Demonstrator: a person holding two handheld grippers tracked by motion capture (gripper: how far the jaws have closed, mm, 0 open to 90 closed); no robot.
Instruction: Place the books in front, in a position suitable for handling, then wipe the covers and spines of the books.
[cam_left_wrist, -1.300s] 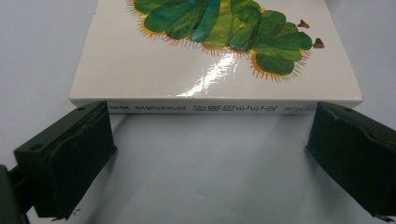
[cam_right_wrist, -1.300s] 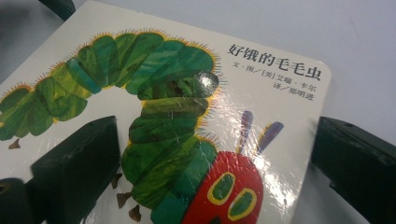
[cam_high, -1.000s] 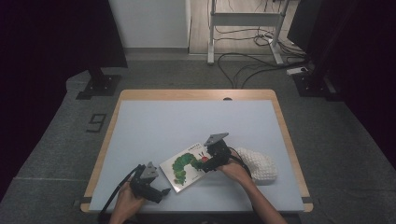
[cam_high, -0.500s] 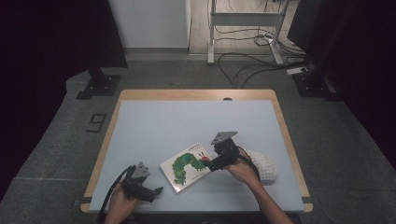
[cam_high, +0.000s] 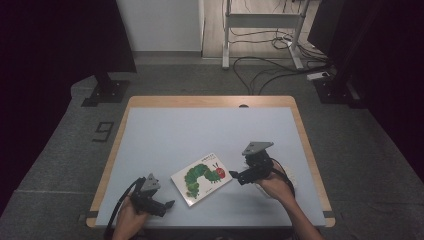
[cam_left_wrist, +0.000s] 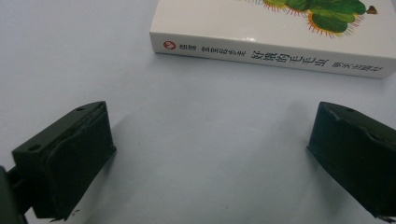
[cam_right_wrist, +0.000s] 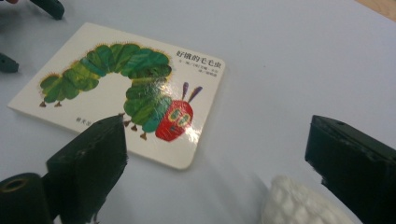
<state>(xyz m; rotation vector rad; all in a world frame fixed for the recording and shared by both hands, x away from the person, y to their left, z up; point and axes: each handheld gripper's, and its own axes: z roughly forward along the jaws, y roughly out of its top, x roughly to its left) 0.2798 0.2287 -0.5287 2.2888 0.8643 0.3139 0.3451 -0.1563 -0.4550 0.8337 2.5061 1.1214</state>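
A white board book (cam_high: 202, 177) with a green caterpillar on its cover lies flat near the table's front. My left gripper (cam_high: 167, 204) rests low on the table at the book's near-left corner, open, with nothing between its jaws; in the left gripper view (cam_left_wrist: 210, 154) the book's spine (cam_left_wrist: 275, 51) lies just ahead. My right gripper (cam_high: 234, 176) hovers off the book's right edge, pointing left at it. It is open; its jaws have just been closing a little with nothing between them. The right gripper view (cam_right_wrist: 219, 158) looks down on the cover (cam_right_wrist: 126, 93).
A white knitted cloth (cam_high: 292, 177) lies under the right hand, and in the right gripper view this cloth (cam_right_wrist: 299, 205) sits close under the jaws. The pale blue tabletop (cam_high: 200, 125) has a wooden rim. Cables and stand legs lie on the floor beyond.
The right gripper has lifted and drawn back to the right, off the book's cover to beside its right edge. The left gripper has barely shifted.
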